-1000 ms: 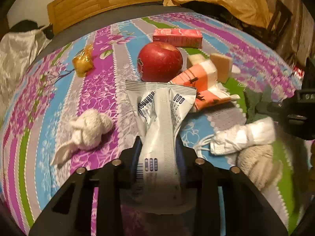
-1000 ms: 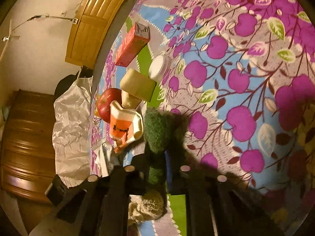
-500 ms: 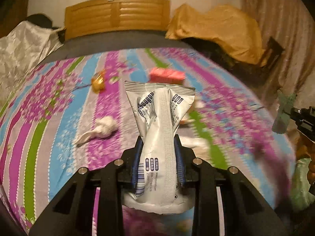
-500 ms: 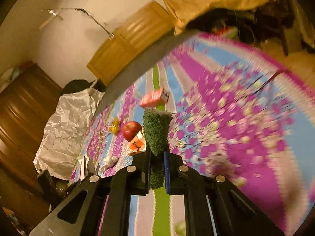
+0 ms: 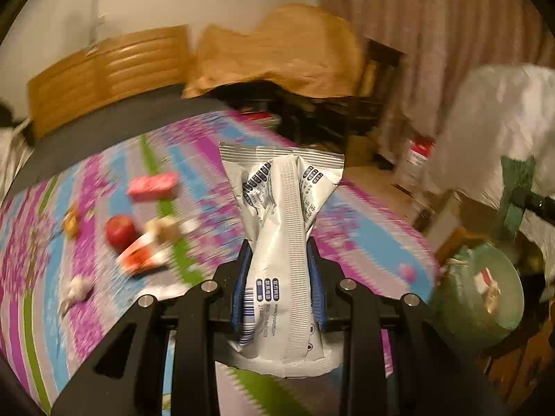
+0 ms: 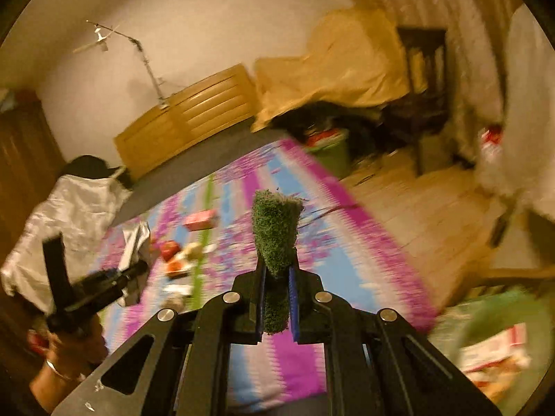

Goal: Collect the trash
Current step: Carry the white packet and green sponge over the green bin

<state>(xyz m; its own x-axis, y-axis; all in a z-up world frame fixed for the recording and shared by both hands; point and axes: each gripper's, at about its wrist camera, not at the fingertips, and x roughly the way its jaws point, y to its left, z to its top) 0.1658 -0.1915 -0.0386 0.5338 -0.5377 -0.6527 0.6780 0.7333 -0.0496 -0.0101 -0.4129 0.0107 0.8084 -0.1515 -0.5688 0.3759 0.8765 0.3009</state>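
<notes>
My left gripper [image 5: 277,260] is shut on a silver snack wrapper [image 5: 281,228] and holds it upright above the bed's near right corner. My right gripper [image 6: 276,277] is shut on a green scrubby sponge piece [image 6: 275,239], lifted above the bedspread. A green bin with trash inside [image 5: 478,287] stands on the floor at the lower right; it also shows in the right wrist view [image 6: 492,343]. The left gripper and wrapper show in the right wrist view [image 6: 100,277] at the left.
On the striped purple bedspread [image 5: 86,312] lie a red apple [image 5: 119,232], a pink carton [image 5: 152,185], an orange-white wrapper [image 5: 142,256], a beige block [image 5: 166,228], a white wad [image 5: 78,289] and a yellow wrapper [image 5: 71,223]. A wooden headboard [image 5: 104,69] is behind.
Both grippers have lifted off the bed with their items and swung right, toward the green bin on the floor. The items on the bed now look smaller and farther.
</notes>
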